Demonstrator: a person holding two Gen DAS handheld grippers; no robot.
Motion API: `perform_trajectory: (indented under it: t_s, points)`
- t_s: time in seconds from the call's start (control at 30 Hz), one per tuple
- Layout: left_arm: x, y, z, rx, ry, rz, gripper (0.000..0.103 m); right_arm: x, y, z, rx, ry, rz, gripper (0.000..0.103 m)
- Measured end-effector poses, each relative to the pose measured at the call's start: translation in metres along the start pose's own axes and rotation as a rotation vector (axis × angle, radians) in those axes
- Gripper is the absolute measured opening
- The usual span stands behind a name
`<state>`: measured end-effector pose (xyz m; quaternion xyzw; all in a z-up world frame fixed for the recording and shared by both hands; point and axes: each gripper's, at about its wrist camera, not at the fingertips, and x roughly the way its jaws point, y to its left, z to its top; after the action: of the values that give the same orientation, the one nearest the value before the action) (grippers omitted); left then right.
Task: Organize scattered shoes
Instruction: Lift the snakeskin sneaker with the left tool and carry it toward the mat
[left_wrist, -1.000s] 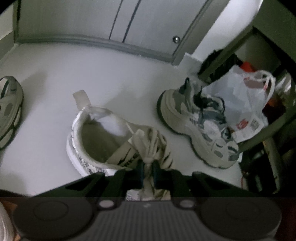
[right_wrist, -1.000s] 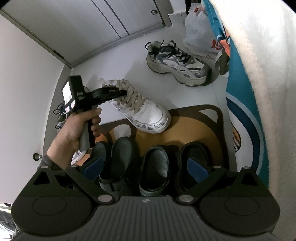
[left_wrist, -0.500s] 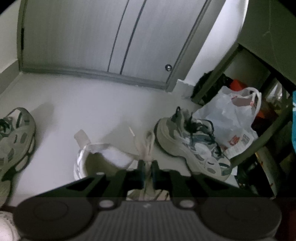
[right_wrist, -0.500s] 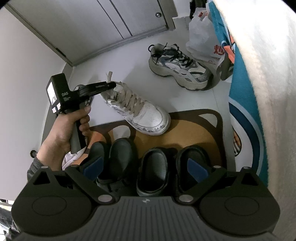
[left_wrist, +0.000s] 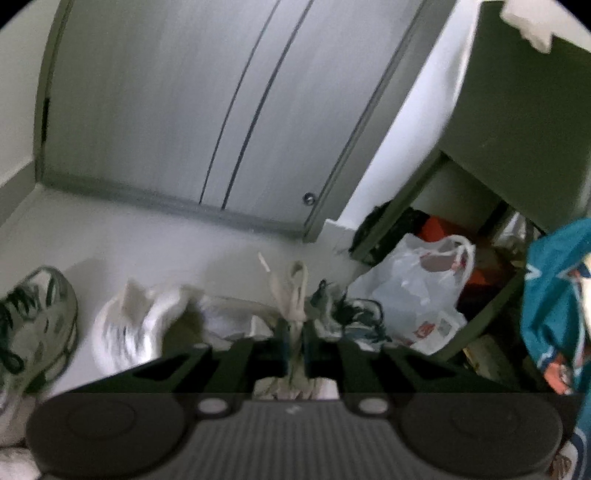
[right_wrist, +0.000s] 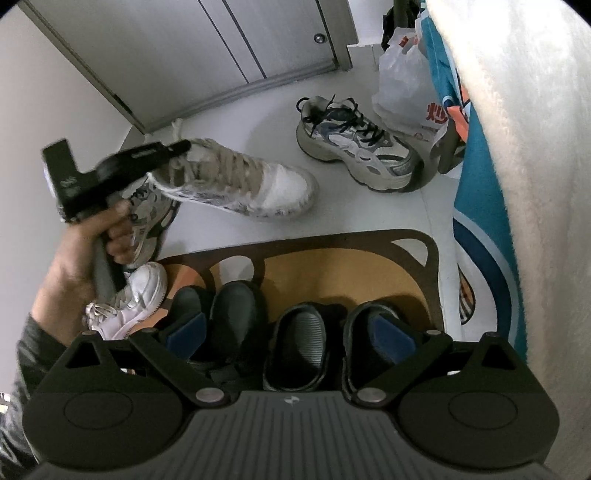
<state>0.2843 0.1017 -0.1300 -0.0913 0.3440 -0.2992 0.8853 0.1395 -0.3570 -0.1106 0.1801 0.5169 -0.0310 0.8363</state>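
Laces (left_wrist: 293, 295) of white sneaker (right_wrist: 236, 184) pinched in left gripper (left_wrist: 294, 345) fingers; right gripper (right_wrist: 291, 328) fingers wide above black slippers (right_wrist: 295, 343).

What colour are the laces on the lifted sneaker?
Beige laces, clearest in the right wrist view.

The left gripper (right_wrist: 183, 146) is black with small white letters. The right gripper (right_wrist: 293, 330) has blue pads (right_wrist: 388, 330). The person's sleeve (right_wrist: 22, 354) is grey.

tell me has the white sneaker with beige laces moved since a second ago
Yes. The white sneaker, held by the left gripper, has lifted off the mat toward the door.
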Motion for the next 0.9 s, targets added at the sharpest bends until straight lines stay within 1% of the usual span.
perform_trajectory:
  t_s: [0.07,0.17,0.23,0.3,0.37,0.43,0.53,0.6,0.63,0.73,0.83,0.9]
  points:
    - [-0.024,0.011,-0.001,0.026,0.003,-0.002,0.007,0.003,0.003,-0.001,-0.029,-0.006,-0.012,0.100]
    - [-0.064,0.029,-0.007,0.038,0.012,-0.017,0.007,0.008,0.009,-0.001,-0.082,-0.013,-0.019,0.100]
    - [-0.097,0.047,-0.014,0.047,0.023,-0.032,0.007,0.013,0.021,-0.005,-0.189,-0.031,-0.007,0.100]
    - [-0.108,0.053,-0.012,0.050,0.035,-0.043,0.007,0.018,0.032,-0.013,-0.280,-0.051,0.017,0.100]
    - [-0.141,0.071,-0.020,0.065,0.053,-0.052,0.007,0.022,0.040,-0.020,-0.344,-0.066,0.056,0.100]
    - [-0.145,0.070,-0.020,0.072,0.061,-0.056,0.007,0.025,0.044,-0.026,-0.379,-0.077,0.100,0.100]
    - [-0.180,0.086,-0.026,0.084,0.071,-0.065,0.007,0.030,0.048,-0.030,-0.415,-0.105,0.123,0.100]
    - [-0.186,0.087,-0.024,0.082,0.072,-0.067,0.007,0.034,0.053,-0.029,-0.425,-0.137,0.111,0.100]
    - [-0.198,0.095,-0.027,0.084,0.071,-0.063,0.007,0.038,0.057,-0.028,-0.432,-0.158,0.102,0.100]
    - [-0.229,0.115,-0.034,0.090,0.071,-0.055,0.007,0.048,0.071,-0.023,-0.446,-0.187,0.087,0.100]
    - [-0.261,0.142,-0.045,0.086,0.082,-0.044,0.007,0.057,0.089,-0.021,-0.522,-0.188,0.111,0.100]
    - [-0.270,0.147,-0.044,0.082,0.082,-0.039,0.007,0.061,0.102,-0.022,-0.574,-0.181,0.132,0.100]
